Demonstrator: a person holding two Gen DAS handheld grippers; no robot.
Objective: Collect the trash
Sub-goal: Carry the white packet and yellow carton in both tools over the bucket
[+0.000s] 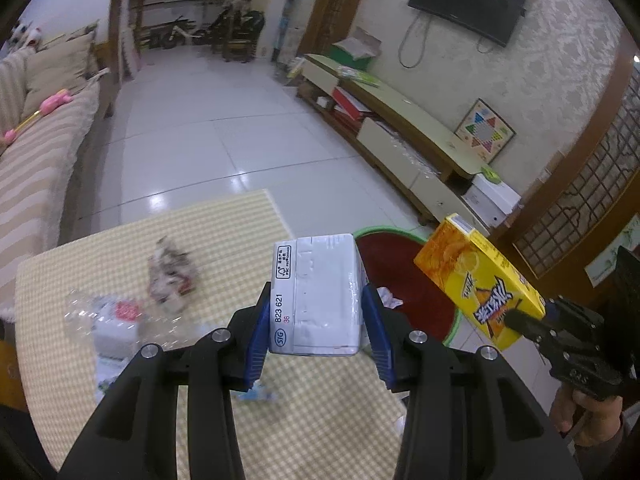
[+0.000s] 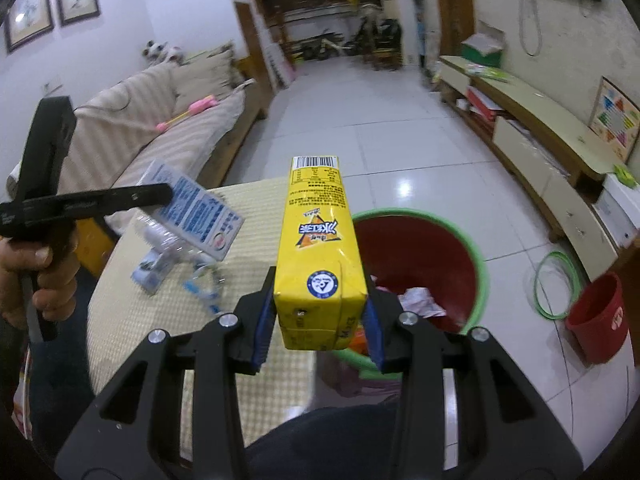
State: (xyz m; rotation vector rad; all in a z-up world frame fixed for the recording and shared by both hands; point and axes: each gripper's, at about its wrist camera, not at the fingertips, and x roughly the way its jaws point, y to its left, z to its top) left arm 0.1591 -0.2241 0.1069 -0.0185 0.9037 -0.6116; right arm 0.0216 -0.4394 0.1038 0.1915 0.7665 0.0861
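My left gripper (image 1: pixel 316 320) is shut on a white milk carton (image 1: pixel 318 296), held in the air over the table's right end. In the right wrist view that same carton (image 2: pixel 196 212) shows blue print, at the left. My right gripper (image 2: pixel 320 320) is shut on a yellow drink carton (image 2: pixel 318 256), which reaches out toward the bin. The yellow carton (image 1: pixel 480 284) also shows at the right of the left wrist view. A red bin with a green rim (image 2: pixel 420 256) stands on the floor just past the table, with crumpled paper (image 2: pixel 420 300) inside it.
On the checked tablecloth (image 1: pixel 224 224) lie a crumpled wrapper (image 1: pixel 170 276), clear plastic packaging (image 1: pixel 104 320) and a small blue-white scrap (image 1: pixel 256 394). A striped sofa (image 1: pixel 36 168) runs along the left and a low TV cabinet (image 1: pixel 408 132) along the right. A small red bucket (image 2: pixel 596 316) and green hoop (image 2: pixel 556 280) sit on the floor.
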